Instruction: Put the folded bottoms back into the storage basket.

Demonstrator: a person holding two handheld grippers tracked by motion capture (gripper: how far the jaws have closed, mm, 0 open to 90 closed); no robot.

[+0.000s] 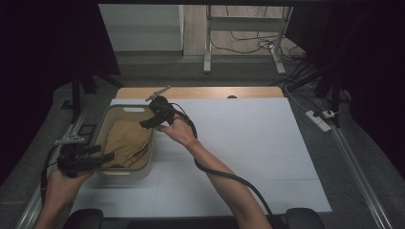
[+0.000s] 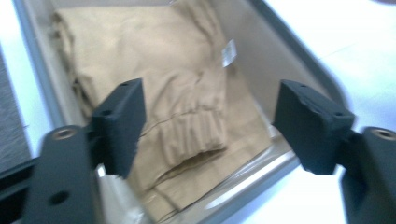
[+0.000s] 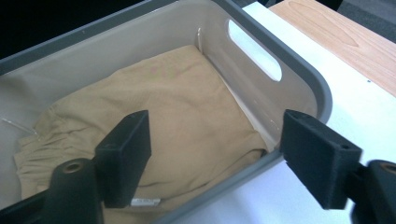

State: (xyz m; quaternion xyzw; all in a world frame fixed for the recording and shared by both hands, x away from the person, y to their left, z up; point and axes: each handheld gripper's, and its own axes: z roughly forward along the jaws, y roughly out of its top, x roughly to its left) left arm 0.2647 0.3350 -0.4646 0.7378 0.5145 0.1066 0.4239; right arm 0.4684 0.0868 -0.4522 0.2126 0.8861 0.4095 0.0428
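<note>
Folded tan cloth garment [image 1: 125, 143] lies in the grey plastic bin [image 1: 149, 157] at the table's left edge; soft, light, best pinched at its gathered waistband. Left gripper [image 1: 107, 153] and right gripper [image 1: 146, 123] both stand apart, empty.

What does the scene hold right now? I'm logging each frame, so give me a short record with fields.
container: grey bin with a handle slot, on the white sheet
contents: folded tan garment lying inside the bin
left gripper: open, over the bin's near end, holding nothing
right gripper: open, over the bin's far right rim, holding nothing
surface: white sheet over a wooden table
</note>
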